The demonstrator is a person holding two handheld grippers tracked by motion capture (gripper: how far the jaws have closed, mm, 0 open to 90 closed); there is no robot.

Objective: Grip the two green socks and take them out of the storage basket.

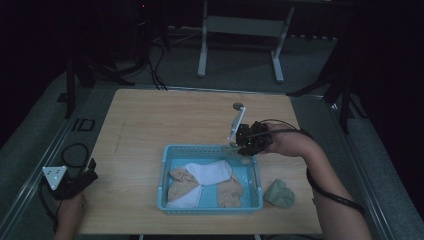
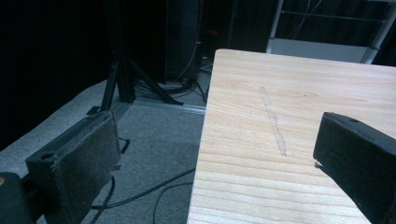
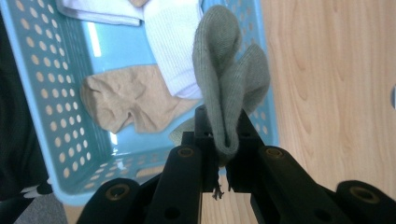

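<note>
While right gripper (image 3: 223, 140) pinches grey-green sock (image 3: 229, 79) between its fingers | blue basket (image 3: 42, 93) beyond fingertips | left gripper (image 2: 210, 158) fingers spread, nothing between.

Near my table's (image 1: 150, 120) right front corner lies a green sock (image 1: 280, 194); a small round disc (image 1: 238, 106) sits by the far edge.

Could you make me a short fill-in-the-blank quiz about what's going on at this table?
1. The right gripper is shut on a grey-green ____.
2. The white and tan socks lie inside a ____ basket.
3. The left gripper has its jaws ____, with nothing between them.
4. Another grey-green sock lies on the table, ____ the basket.

Missing words: sock; blue; open; outside
</note>
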